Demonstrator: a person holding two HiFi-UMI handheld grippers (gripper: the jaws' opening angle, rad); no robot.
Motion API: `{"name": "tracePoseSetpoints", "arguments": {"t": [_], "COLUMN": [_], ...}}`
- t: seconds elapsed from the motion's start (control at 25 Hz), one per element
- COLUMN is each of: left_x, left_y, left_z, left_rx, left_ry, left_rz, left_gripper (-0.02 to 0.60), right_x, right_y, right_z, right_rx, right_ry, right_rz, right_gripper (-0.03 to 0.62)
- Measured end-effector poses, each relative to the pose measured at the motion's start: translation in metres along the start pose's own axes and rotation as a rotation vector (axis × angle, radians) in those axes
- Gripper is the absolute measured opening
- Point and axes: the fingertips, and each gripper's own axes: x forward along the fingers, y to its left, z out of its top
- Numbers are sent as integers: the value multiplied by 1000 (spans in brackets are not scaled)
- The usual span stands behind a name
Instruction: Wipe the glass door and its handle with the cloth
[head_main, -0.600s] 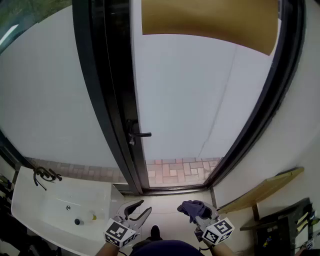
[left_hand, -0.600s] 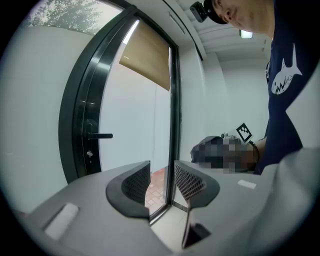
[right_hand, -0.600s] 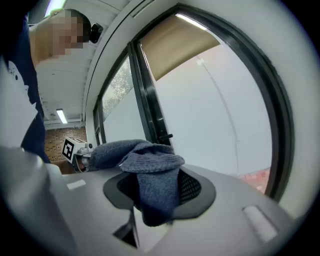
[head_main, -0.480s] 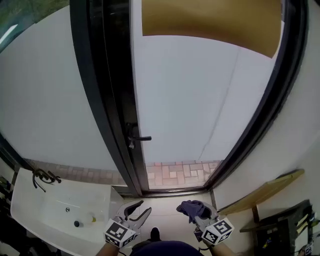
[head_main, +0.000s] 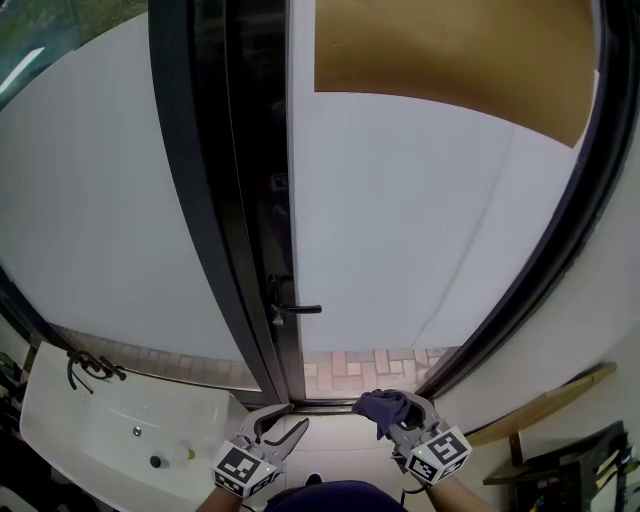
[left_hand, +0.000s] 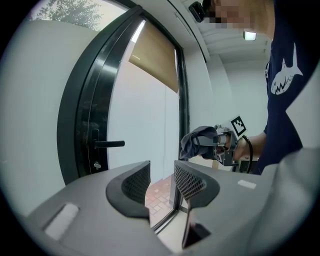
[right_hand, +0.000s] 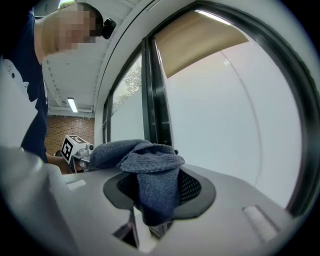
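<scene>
The frosted glass door (head_main: 400, 220) stands ahead in a dark frame, and its black lever handle (head_main: 300, 308) sticks out to the right from the left stile. My right gripper (head_main: 395, 420) is shut on a bunched blue-grey cloth (head_main: 385, 408), held low near the door's bottom edge, well below the handle. The cloth (right_hand: 145, 165) drapes over and hides the jaws in the right gripper view. My left gripper (head_main: 280, 425) hangs open beside it, nothing between its fingers (left_hand: 192, 182). The left gripper view shows the handle (left_hand: 107, 144) at left and the cloth (left_hand: 197, 141) at right.
A white basin (head_main: 60, 410) with a dark tap (head_main: 85, 365) sits at the lower left. A tan blind (head_main: 450, 50) covers the door's top. A wooden board (head_main: 540, 405) leans at the lower right. Brick paving (head_main: 370, 365) shows through the bottom pane.
The door and handle have shifted lower and slightly right in the head view and look closer. Both grippers sit a little higher, near the door's bottom; the cloth stays gripped.
</scene>
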Motion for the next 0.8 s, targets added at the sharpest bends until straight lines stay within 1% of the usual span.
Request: {"name": "tracePoseSetpoints", "arguments": {"t": [0.28, 0.4, 0.56, 0.64, 0.8], "left_x": [0, 0, 0, 0, 0], "left_y": [43, 52, 63, 66, 74], "left_z": [-5, -7, -6, -7, -7], "left_rx": [-7, -10, -20, -24, -27], "left_ry": [4, 5, 0, 3, 3], "left_rz": [13, 8, 19, 24, 58], "left_gripper": [146, 146, 146, 146, 146], "right_x": [77, 105, 132, 145, 171], "right_y": [-3, 0, 0, -1, 3], "right_z": [75, 105, 151, 178, 237], "right_rx": [-278, -391, -540, -657, -949], "right_ry": [-81, -83, -91, -100, -142], "right_rz": [10, 25, 71, 80, 75], "right_gripper": [153, 155, 157, 156, 156]}}
